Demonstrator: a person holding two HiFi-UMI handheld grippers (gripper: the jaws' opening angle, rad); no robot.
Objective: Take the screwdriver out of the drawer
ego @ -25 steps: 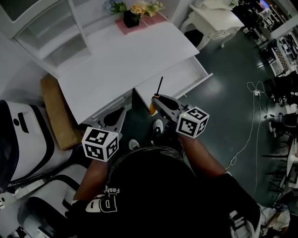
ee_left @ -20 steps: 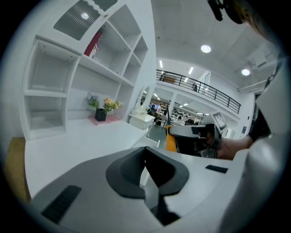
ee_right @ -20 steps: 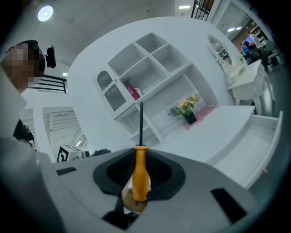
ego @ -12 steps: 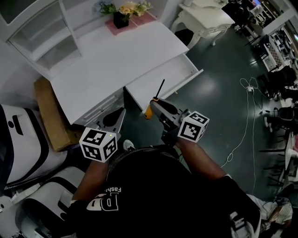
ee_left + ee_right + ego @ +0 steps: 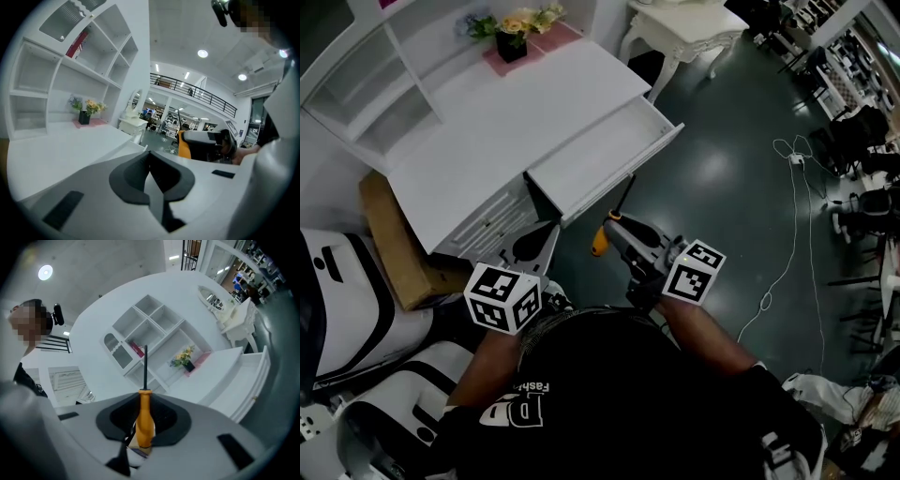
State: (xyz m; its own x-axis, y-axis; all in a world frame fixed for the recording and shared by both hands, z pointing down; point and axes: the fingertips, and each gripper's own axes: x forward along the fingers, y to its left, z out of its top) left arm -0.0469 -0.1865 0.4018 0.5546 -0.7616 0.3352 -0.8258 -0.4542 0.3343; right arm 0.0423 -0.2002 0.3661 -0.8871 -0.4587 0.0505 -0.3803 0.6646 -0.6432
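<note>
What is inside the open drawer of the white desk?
The visible part of the drawer shows only its bare white bottom. The screwdriver is outside, held by the right gripper. The drawer's rear part is hidden under the desktop.

The right gripper (image 5: 140, 427) clamps an orange-handled screwdriver (image 5: 144, 420), shaft pointing away.

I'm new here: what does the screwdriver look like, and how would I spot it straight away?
Find the big white desk with its drawer pulled open. Just in front of that drawer, over the dark floor, the right gripper clamps the screwdriver. Its bright orange handle and thin black shaft, pointing towards the desk, set it apart from the white and grey around it.
</note>
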